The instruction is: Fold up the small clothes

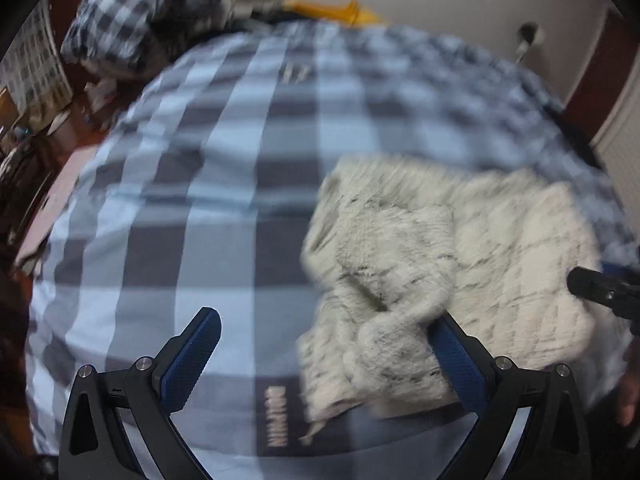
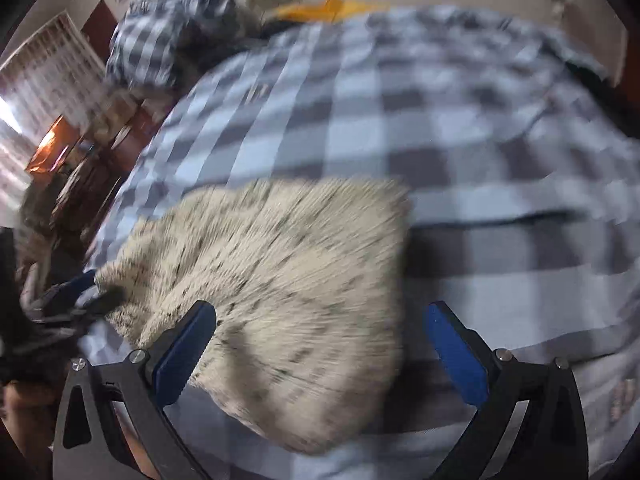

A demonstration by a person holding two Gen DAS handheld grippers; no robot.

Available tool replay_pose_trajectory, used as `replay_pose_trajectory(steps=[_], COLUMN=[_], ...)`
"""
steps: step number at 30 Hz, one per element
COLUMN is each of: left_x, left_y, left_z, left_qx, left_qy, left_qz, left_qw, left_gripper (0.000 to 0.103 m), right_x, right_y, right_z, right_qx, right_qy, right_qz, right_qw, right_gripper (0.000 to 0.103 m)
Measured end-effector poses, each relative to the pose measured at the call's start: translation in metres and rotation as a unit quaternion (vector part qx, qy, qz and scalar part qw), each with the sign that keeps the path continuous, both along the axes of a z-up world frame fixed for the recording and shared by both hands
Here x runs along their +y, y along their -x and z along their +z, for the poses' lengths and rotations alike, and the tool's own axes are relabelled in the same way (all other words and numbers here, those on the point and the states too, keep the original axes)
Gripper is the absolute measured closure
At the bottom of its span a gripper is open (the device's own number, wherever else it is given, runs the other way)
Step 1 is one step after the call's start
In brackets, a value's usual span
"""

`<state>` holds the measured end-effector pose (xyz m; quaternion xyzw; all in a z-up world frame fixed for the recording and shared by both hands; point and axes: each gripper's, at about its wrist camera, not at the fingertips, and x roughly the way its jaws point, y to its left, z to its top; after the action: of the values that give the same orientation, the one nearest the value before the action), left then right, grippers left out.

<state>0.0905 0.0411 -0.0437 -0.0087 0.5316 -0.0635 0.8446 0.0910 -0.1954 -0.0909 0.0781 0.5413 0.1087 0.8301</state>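
A cream fuzzy knit garment (image 1: 460,264) with dark flecks lies bunched and partly folded on the blue-grey checked bed cover (image 1: 208,184). My left gripper (image 1: 326,324) is open wide just over the garment's near left corner. Its right finger (image 1: 456,356) touches a rolled fold, while its left finger (image 1: 196,352) is over bare cover. In the right wrist view the same garment (image 2: 280,280) fills the middle. My right gripper (image 2: 320,312) is open wide above it, and the pads press on nothing. The right gripper's dark tip (image 1: 600,286) shows at the garment's right edge.
A checked pillow (image 1: 136,16) and a yellow cloth (image 1: 332,8) lie at the far end of the bed by the wall. Beyond the bed's left edge are a wooden floor and cluttered furniture (image 2: 68,148). A hand (image 1: 630,396) shows at the right rim.
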Motion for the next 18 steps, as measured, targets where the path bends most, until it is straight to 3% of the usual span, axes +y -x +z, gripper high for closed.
replay_pose_trajectory(steps=[2, 4, 7, 10, 12, 15, 16, 18], left_x=[0.017, 0.036, 0.050, 0.064, 0.073, 0.073, 0.064, 0.044], left_y=[-0.005, -0.009, -0.008, -0.004, -0.001, 0.001, 0.002, -0.003], left_z=[-0.023, -0.041, -0.050, -0.043, -0.027, 0.004, 0.016, 0.021], left_qx=[0.041, 0.080, 0.108, 0.117, 0.098, 0.034, 0.007, -0.007], left_qy=[0.027, 0.091, 0.146, 0.162, 0.173, 0.171, 0.162, 0.153], left_qz=[0.025, 0.053, 0.090, 0.127, 0.154, 0.160, 0.144, 0.091], left_qw=[0.9985, 0.9912, 0.9792, 0.9716, 0.9678, 0.9717, 0.9763, 0.9840], left_gripper=[0.000, 0.000, 0.000, 0.000, 0.000, 0.000, 0.000, 0.000], right_x=[0.008, 0.007, -0.001, -0.010, -0.005, 0.019, 0.028, 0.036], right_y=[0.000, 0.003, 0.012, 0.045, 0.062, 0.071, 0.069, 0.059], right_z=[-0.017, -0.023, -0.006, 0.016, 0.015, 0.001, -0.006, -0.018], right_qx=[0.016, 0.019, 0.033, -0.004, -0.010, 0.021, 0.029, 0.038], right_qy=[0.005, 0.004, 0.001, 0.028, 0.066, 0.132, 0.158, 0.190], right_qz=[0.027, 0.039, 0.032, 0.026, 0.055, 0.110, 0.124, 0.123], right_qw=[1.000, 0.999, 0.999, 0.999, 0.996, 0.985, 0.979, 0.973], right_gripper=[0.001, 0.001, 0.001, 0.001, 0.001, 0.001, 0.001, 0.001])
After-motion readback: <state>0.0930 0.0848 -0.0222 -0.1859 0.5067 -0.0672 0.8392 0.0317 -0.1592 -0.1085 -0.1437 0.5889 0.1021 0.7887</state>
